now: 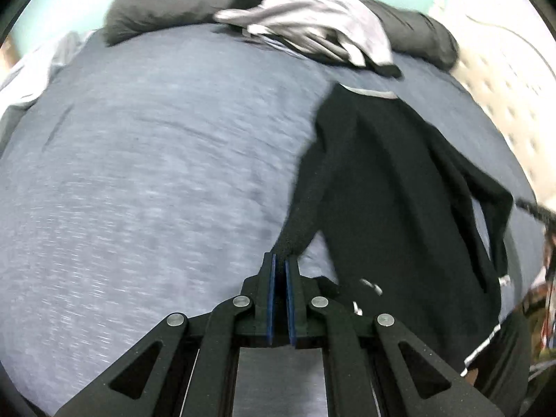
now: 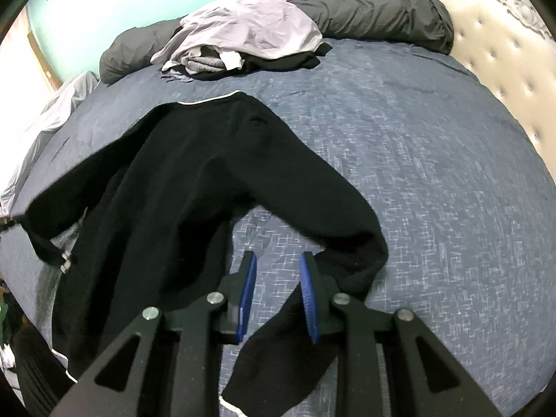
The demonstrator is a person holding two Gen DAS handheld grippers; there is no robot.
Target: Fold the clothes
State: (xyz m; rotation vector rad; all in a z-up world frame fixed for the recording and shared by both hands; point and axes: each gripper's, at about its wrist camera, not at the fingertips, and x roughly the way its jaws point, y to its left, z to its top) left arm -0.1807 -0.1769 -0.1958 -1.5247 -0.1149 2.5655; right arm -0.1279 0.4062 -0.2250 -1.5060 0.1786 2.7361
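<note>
My left tool (image 1: 280, 260) was clamped on a sleeve of the black sweater (image 1: 399, 187), which lay spread on the blue bed (image 1: 156, 173). My right tool (image 2: 278, 267) stood partly open over the other sleeve, gripping nothing. A clothes pile (image 2: 243, 38) sat far off.

A blue bed (image 2: 417, 146) fills the view — dark grey bolster (image 2: 375, 14) along its far edge, cream tufted headboard (image 2: 504, 69) beside it.
</note>
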